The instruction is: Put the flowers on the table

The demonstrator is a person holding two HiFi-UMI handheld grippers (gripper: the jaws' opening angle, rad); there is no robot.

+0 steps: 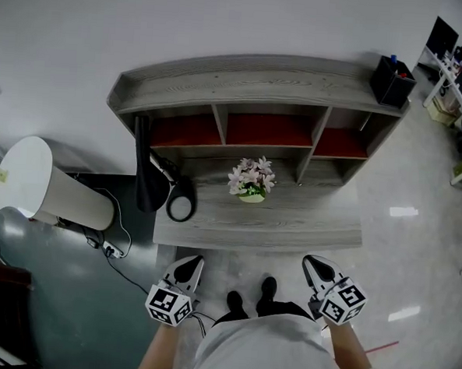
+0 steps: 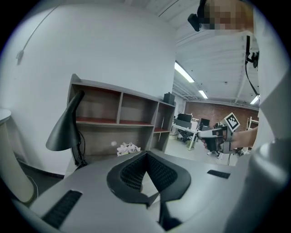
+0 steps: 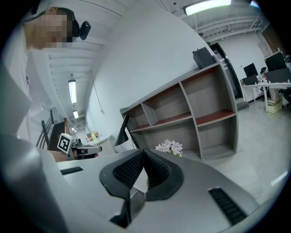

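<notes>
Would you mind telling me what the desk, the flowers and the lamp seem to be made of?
Desk: grey wood or wood-look laminate with a matte finish; streaky grain shows, and there are red panels behind the shelves.
Flowers: pale pink-white petals with some green; whether they are real or artificial cannot be told.
Lamp: black with a smooth shade, probably plastic or painted metal.

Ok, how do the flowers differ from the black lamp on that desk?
The flowers are pale, small and low, mid-desk; the lamp is black, taller, at the desk's left end. The flowers sit in a little pot; the lamp has none. Both stand on the desk below the shelves.
</notes>
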